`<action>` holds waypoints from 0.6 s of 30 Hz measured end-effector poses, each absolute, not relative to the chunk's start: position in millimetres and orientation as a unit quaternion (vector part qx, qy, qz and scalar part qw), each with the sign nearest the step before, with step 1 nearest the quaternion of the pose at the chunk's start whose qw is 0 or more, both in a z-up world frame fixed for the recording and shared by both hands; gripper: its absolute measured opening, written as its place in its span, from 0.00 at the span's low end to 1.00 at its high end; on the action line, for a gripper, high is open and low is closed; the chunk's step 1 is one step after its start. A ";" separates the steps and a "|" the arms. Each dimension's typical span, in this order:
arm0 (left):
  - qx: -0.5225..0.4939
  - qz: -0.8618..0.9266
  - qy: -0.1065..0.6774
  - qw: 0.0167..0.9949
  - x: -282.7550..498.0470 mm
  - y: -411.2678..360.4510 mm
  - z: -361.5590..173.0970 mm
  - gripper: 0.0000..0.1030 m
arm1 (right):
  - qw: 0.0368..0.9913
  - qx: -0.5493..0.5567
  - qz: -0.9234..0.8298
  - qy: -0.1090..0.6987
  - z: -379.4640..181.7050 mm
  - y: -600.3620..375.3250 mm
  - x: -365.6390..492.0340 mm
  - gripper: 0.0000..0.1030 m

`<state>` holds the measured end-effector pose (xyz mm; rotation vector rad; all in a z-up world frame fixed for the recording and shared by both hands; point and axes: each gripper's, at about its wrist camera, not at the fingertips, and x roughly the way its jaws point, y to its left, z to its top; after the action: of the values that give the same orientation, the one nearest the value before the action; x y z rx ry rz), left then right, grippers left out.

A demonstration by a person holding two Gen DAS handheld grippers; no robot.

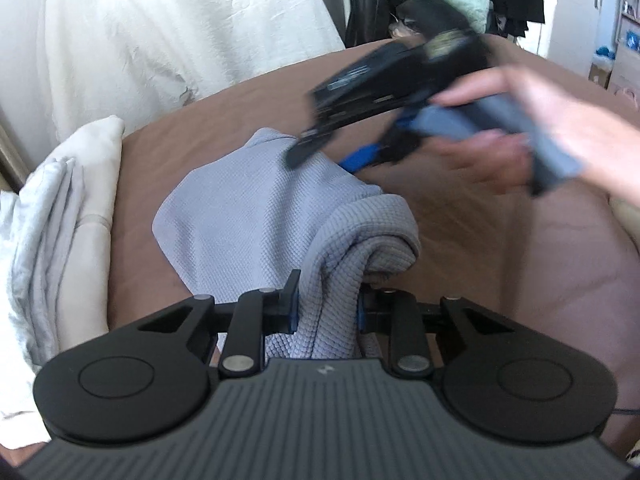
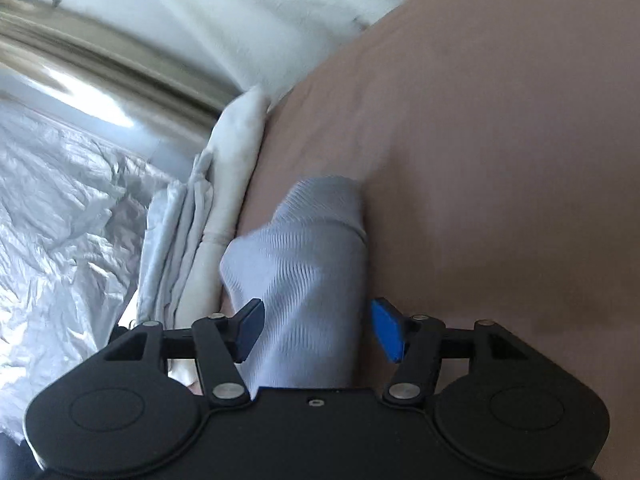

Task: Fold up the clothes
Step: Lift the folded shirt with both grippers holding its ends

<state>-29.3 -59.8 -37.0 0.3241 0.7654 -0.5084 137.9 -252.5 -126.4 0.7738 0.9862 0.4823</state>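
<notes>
Between the left claw [image 1: 326, 304] pads: bunched grey garment [image 1: 256, 216], clenched. Right claw [image 2: 318, 330] released, cloth loose between pads. Risk: fold slumps unsupported.

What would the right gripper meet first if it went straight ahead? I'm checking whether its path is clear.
Probably the grey waffle-knit garment: it lies between the open fingers of the right gripper and stretches ahead along the brown bedsheet. Depth is uncertain.

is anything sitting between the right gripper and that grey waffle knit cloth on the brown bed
Nothing visible. The right gripper stands open with the grey waffle-knit cloth directly between its blue pads, while the left gripper pinches the cloth's other end.
</notes>
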 end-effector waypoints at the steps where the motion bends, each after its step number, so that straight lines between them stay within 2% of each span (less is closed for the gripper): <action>1: 0.151 -0.242 0.369 0.885 -24.7 -57.8 -38.4 0.22 | 0.774 0.360 0.231 0.466 -134.1 -244.8 153.9 0.64; 2: 0.146 -0.239 0.370 0.886 -20.1 -55.6 -39.6 0.22 | 0.768 0.356 0.239 0.477 -140.7 -236.5 167.5 0.63; 4: 0.140 -0.225 0.360 0.895 -14.0 -48.9 -38.3 0.21 | 0.784 0.303 0.246 0.484 -135.9 -220.5 183.2 0.36; 6: 0.133 -0.204 0.338 0.909 -13.8 -40.4 -31.6 0.21 | 0.805 0.268 0.251 0.465 -111.2 -211.1 184.8 0.31; 9: 0.116 -0.173 0.292 0.934 -20.4 -24.9 -15.8 0.19 | 0.861 0.239 0.261 0.365 -52.7 -212.4 154.8 0.30; 11: 0.141 -0.144 0.251 0.947 -32.4 -24.5 -4.0 0.19 | 0.872 0.298 0.246 0.301 -29.9 -237.1 120.1 0.30; 13: 0.150 -0.155 0.251 0.944 -37.3 -26.5 -2.4 0.21 | 0.857 0.386 0.212 0.267 -29.9 -267.3 87.7 0.31; 15: 0.141 -0.173 0.312 0.923 -28.5 -32.2 -16.6 0.23 | 0.852 0.428 0.160 0.255 -43.2 -293.0 50.9 0.34; 16: 0.144 -0.182 0.359 0.904 -21.6 -37.3 -30.8 0.23 | 0.857 0.421 0.132 0.267 -53.0 -300.8 37.3 0.39; 18: 0.174 -0.161 0.425 0.874 -10.9 -46.1 -58.3 0.23 | 0.860 0.383 0.070 0.330 -79.5 -312.4 19.4 0.42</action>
<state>-10.9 -46.1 -58.3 0.3643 0.8881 -0.3353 19.4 -312.4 -79.5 0.8044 0.6935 0.1467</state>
